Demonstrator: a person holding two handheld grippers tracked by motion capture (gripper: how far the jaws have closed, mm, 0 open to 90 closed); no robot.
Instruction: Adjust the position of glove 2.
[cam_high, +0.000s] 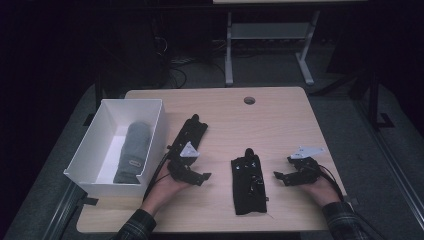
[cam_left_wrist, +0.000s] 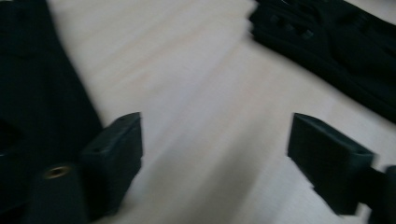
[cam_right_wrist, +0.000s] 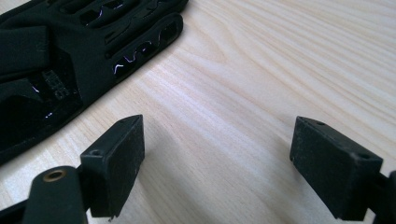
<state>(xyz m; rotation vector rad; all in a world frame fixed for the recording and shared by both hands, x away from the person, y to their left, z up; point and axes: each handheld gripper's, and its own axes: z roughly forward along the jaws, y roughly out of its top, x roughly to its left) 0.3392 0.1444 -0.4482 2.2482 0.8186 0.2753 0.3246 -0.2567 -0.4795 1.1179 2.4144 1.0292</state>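
Right now both grippers stand empty over the pale wooden surface (cam_high: 280, 115), jaws spread wide with bare wood between them. The left gripper (cam_high: 202, 176) sits just beside a black padded glove (cam_high: 189, 134) lying near the white rectangular box (cam_high: 156, 131), which holds a grey rolled cloth item (cam_high: 134, 150). In the left gripper view that glove shows at the left edge (cam_left_wrist: 32, 93), touching neither jaw. The right gripper (cam_high: 276, 175) hovers close to a second black glove with slotted knuckle padding (cam_high: 249, 182), lying flat between the two hands. In the right gripper view this glove (cam_right_wrist: 70, 51) lies off to the left, apart from the jaws.
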